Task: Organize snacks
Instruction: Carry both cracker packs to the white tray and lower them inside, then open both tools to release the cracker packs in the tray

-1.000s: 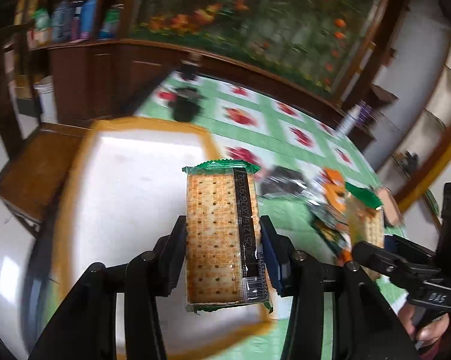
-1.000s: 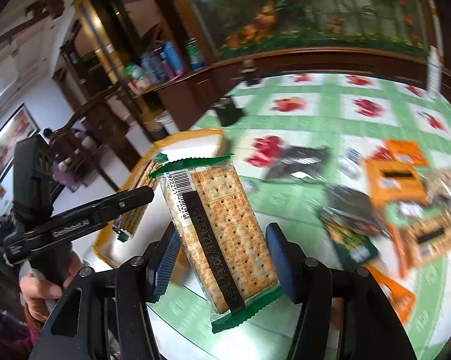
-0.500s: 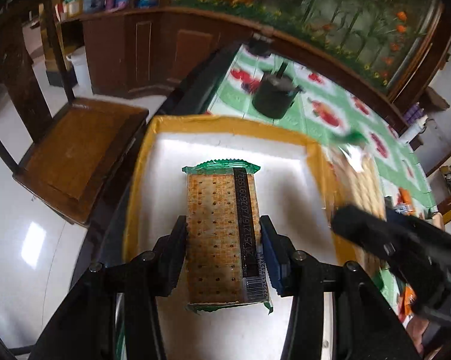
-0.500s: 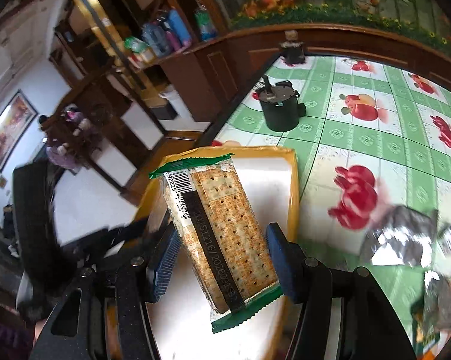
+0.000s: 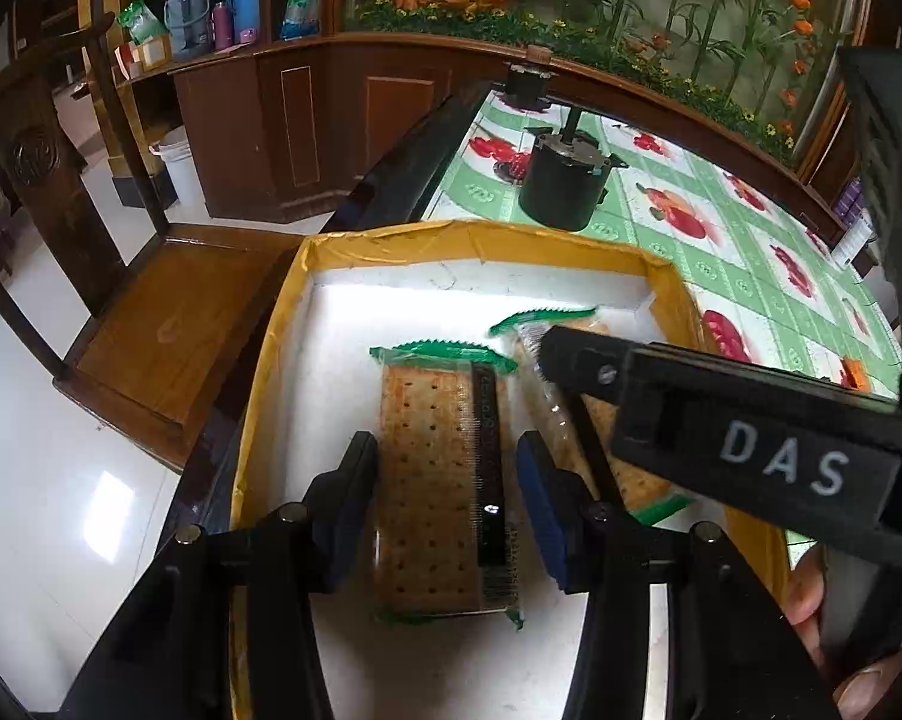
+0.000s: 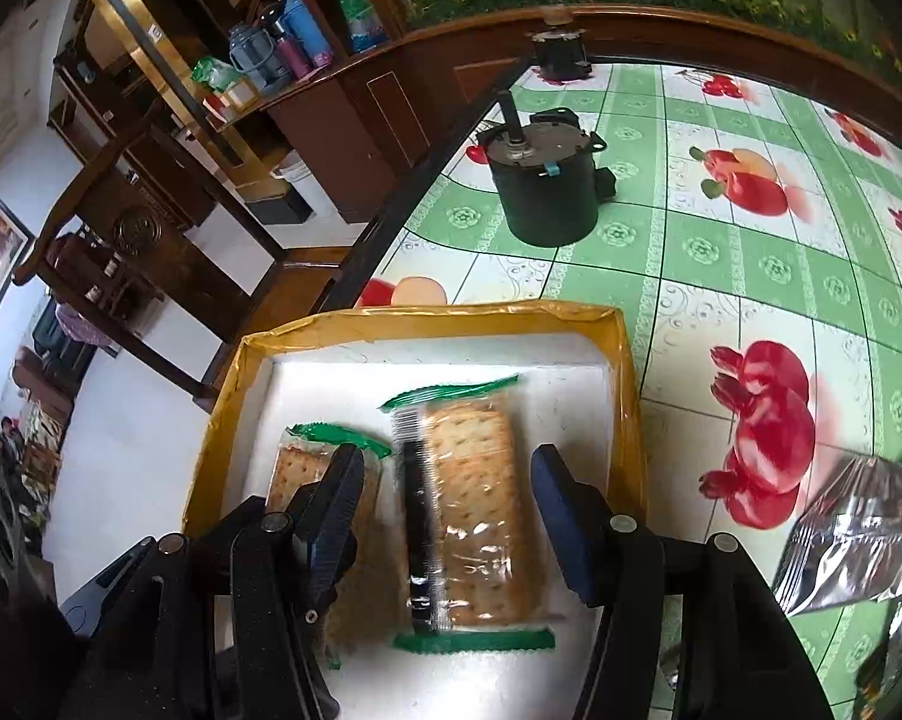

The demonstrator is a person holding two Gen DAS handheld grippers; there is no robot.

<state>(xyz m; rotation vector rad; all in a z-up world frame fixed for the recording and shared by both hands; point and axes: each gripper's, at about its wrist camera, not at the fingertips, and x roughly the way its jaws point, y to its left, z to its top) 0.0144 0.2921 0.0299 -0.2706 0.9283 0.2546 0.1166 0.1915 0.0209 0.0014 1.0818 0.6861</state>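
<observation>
Left gripper [image 5: 447, 510], black frame with blue pads, is seen with jaws spread: a gap shows on both sides of the clear-wrapped cracker pack with green sealed ends [image 5: 444, 498] lying between the pads, so the pack is released, not clamped. That pack is laid flat on the white floor of the shallow yellow-rimmed tray [image 5: 475, 240], long axis pointing away from the camera.

Right gripper [image 6: 447, 516], same build, is likewise held open over the tray; a second cracker pack with a black printed strip [image 6: 469, 510] is seen lying flat between its pads, with clear space to the right pad and a narrower one to the left. Not gripped.

In the right wrist view the two packs are placed side by side, roughly parallel, the first one [image 6: 306, 474] partly hidden behind the left finger [image 6: 330, 516]. Whether their wrappers touch cannot be told.

The tray is set at the table corner on a green-and-white checked tablecloth with red fruit prints [image 6: 751, 276]. A black cylindrical motor-like can [image 6: 547, 180] is seen beyond the tray's far rim, apart from it. Crumpled silver foil packets [image 6: 859, 534] are seen on the cloth right of the tray. A wooden chair [image 5: 168, 324] is seen beside the table.
</observation>
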